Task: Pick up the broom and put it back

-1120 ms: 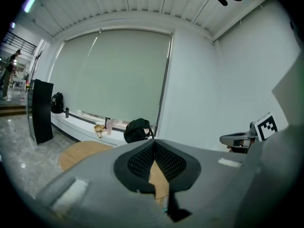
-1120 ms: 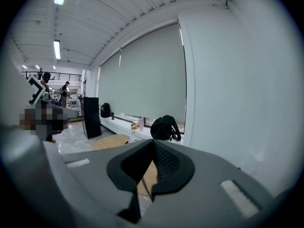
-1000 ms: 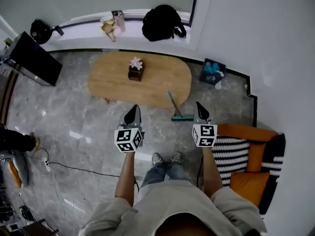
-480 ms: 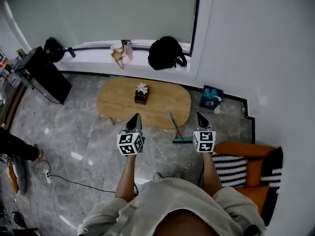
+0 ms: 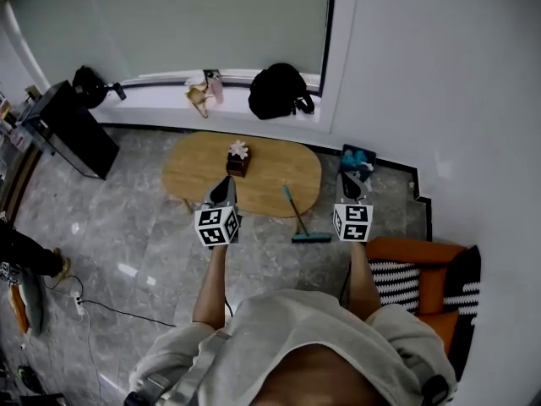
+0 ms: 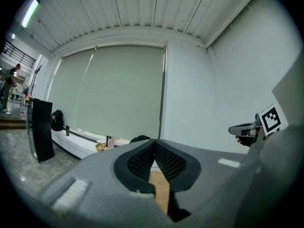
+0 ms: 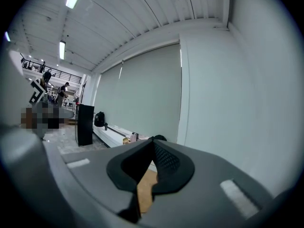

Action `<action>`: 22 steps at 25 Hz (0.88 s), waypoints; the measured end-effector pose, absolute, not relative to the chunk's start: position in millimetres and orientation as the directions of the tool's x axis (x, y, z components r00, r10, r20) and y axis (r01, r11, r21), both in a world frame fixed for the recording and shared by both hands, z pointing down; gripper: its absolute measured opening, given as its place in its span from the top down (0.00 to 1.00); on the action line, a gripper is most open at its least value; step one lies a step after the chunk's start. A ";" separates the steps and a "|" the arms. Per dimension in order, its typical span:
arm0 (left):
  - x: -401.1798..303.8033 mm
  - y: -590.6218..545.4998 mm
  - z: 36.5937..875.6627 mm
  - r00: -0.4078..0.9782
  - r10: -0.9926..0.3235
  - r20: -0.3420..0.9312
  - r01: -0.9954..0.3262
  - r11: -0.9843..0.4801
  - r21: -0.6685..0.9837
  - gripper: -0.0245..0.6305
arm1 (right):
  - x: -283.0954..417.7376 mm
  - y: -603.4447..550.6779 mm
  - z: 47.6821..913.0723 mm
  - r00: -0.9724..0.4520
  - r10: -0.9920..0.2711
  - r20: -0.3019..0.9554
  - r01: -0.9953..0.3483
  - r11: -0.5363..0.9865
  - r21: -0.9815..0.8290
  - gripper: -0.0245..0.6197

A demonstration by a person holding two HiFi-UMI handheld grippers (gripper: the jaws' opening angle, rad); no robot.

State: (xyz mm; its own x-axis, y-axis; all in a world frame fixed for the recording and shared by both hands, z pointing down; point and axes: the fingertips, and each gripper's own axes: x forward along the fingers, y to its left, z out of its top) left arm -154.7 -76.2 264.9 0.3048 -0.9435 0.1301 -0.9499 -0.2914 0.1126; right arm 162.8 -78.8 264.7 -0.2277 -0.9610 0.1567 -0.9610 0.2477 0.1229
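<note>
Nothing held; jaws closed on left hand-held gripper (image 5: 226,180) and right hand-held gripper (image 5: 347,177). Down between them, nearer the right: broom (image 5: 297,216) on the floor, head nearest, handle slanting away toward the table (image 5: 194,163).

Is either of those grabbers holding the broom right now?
No, the broom stands on the floor by the wooden table, untouched.

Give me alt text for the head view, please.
Seen from above, a person holds the left tool and right tool out, both empty, with a broom on the grey floor ahead, beside an oval wooden table. A black bag sits on the window ledge.
</note>
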 end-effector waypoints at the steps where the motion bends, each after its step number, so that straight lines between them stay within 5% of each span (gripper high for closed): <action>1: -154.1 -77.8 263.9 0.306 -0.943 0.127 -0.950 -0.293 0.112 0.96 | 163.4 -80.4 263.6 -0.227 -0.962 0.155 -0.961 0.247 0.127 0.96; 22: -154.4 -70.5 266.3 0.309 -0.939 0.149 -0.949 -0.295 0.107 0.96 | 152.0 -80.8 272.9 -0.262 -0.946 0.190 -0.950 0.288 0.124 0.96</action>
State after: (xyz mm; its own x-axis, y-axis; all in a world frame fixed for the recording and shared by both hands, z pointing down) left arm -154.4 -70.5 266.3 0.3089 -0.9394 0.1487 -0.9494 -0.2952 0.1072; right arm 152.0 -80.8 272.9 -0.2617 -0.9462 0.1903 -0.9497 0.2876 0.1240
